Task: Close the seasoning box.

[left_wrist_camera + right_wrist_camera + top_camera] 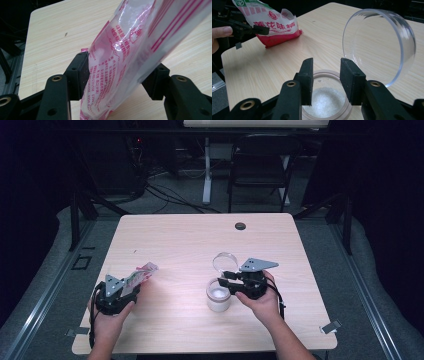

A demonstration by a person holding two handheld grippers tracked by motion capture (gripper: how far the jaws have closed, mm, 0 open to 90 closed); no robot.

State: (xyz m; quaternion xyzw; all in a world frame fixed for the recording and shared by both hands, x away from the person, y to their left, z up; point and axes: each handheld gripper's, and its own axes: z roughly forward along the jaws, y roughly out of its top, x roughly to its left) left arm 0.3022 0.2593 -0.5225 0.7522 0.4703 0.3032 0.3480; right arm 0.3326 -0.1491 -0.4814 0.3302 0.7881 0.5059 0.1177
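Tongs on the left side, the left gripper, sit at the lower left of the high view, clenched on a pink-and-white printed bag whose free end points up and to the right over the wooden table. In the left gripper view the bag runs diagonally from the bottom centre to the upper right, pinched between the two black jaws, its clear film and pink lettering facing the camera.

At the lower centre-right of the high view the right gripper hovers at the rim of a round jar with white granules inside. In the right gripper view its jaws stand slightly parted, with nothing visible between them, directly above the jar mouth at the bottom centre. A clear round lid stands tilted just beyond the jar at the upper right of that view; whether the gripper touches it I cannot tell. The bag lies well apart at the upper left there.
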